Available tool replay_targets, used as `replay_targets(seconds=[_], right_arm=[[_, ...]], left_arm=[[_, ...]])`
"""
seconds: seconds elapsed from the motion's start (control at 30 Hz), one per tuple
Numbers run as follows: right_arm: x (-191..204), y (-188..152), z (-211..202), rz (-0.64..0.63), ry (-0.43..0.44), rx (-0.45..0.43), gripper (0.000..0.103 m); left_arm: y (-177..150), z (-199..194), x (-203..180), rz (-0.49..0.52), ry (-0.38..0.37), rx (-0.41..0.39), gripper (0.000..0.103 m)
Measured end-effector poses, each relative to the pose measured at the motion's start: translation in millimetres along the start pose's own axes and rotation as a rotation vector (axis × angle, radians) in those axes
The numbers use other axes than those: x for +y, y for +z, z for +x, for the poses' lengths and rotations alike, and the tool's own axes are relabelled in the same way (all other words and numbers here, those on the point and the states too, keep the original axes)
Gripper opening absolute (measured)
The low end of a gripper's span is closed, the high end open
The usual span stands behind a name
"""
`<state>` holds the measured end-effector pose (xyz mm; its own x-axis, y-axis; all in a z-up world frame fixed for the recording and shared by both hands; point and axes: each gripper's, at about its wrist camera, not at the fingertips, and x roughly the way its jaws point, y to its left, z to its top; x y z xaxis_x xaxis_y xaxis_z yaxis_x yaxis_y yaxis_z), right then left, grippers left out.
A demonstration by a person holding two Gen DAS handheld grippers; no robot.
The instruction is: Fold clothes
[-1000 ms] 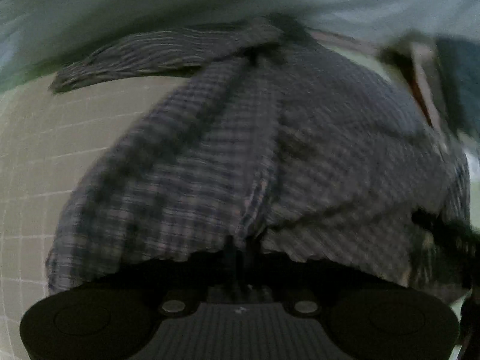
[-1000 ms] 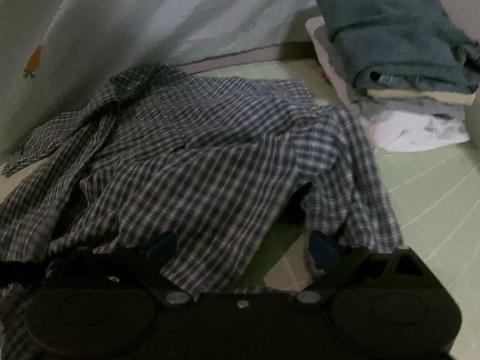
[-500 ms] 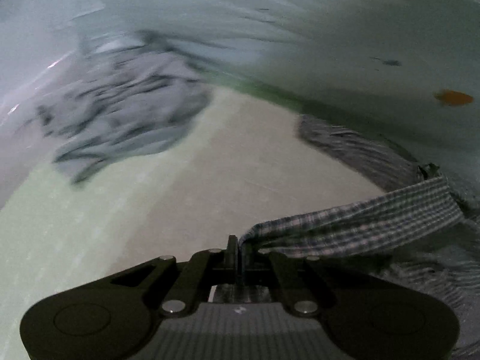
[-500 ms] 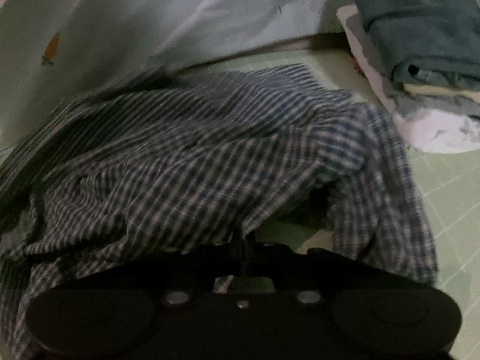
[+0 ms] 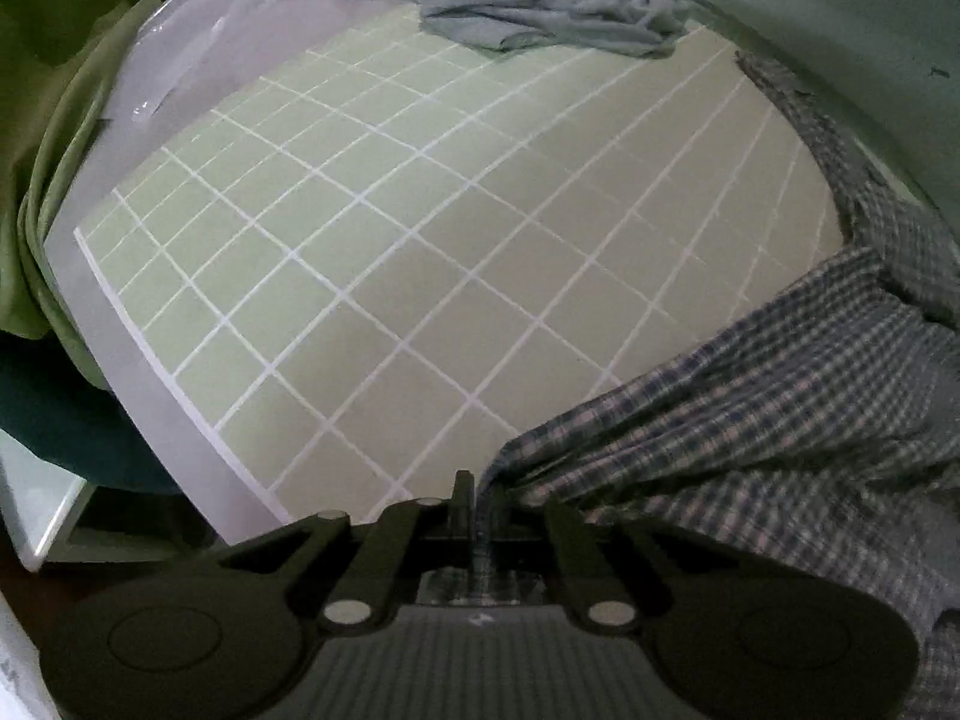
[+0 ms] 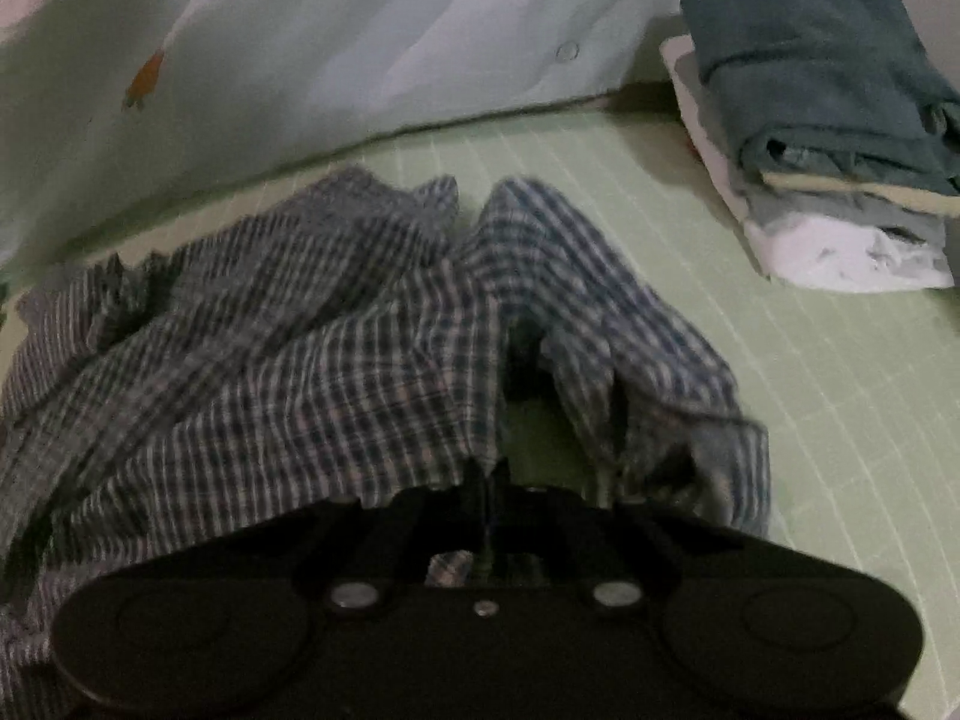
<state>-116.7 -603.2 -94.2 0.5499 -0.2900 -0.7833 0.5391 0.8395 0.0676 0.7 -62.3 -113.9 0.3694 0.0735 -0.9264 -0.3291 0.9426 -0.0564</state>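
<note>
Shirt (image 5: 780, 420), blue-and-white check, lies crumpled on green gridded mat (image 5: 420, 240); in the left wrist view it fills the lower right of the mat, one strip running up the right edge. Left gripper (image 5: 474, 492): fingers beginning to part, a corner of shirt edge still pinched between them, cloth stretched taut from the tips toward the right. Right gripper (image 6: 486, 480): fingers clenched on a fold of shirt near its front edge; fabric rises from the mat to the tips, a dark gap under it just beyond. In the right wrist view the shirt spreads left and away from the gripper, bunched in ridges.

Grey-blue garment (image 5: 528, 6), rumpled, at the far end of the mat, apart from the shirt. Folded stack (image 6: 828, 138) on the mat's far right corner: dark teal on top, pale and white layers under. Pale sheet (image 6: 360, 42) with small orange print along the far side. Olive cloth (image 5: 42, 180) heaped off the mat's left edge.
</note>
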Motion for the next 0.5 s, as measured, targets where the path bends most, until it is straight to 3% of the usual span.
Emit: replay_targets(seconds=[0.03, 0.07, 0.1, 0.17, 0.2, 0.33, 0.4, 0.5], right_arm=[[-1, 1, -1, 0.009, 0.007, 0.007, 0.005], [-1, 3, -2, 0.023, 0.014, 0.008, 0.012], [-1, 6, -2, 0.043, 0.021, 0.002, 0.028], [-2, 13, -4, 0.084, 0.031, -0.017, 0.050], [0, 15, -5, 0.104, 0.027, -0.032, 0.055], [15, 38, -6, 0.121, -0.026, -0.129, 0.058], [21, 51, -3, 0.116, -0.036, -0.187, 0.078], [25, 78, 22, 0.120, -0.020, -0.200, 0.085]], left_arm=[[4, -5, -4, 0.015, -0.010, -0.021, 0.018], [9, -10, -9, 0.031, -0.020, -0.044, 0.030], [18, -16, -15, 0.043, -0.040, -0.073, 0.040], [37, -23, -28, 0.056, -0.083, -0.125, 0.048], [49, -25, -34, 0.057, -0.105, -0.146, 0.054], [94, -13, -68, 0.051, -0.194, -0.168, 0.060], [116, 3, -95, 0.093, -0.210, -0.162, 0.062], [150, 32, -135, 0.144, -0.227, -0.149, 0.068]])
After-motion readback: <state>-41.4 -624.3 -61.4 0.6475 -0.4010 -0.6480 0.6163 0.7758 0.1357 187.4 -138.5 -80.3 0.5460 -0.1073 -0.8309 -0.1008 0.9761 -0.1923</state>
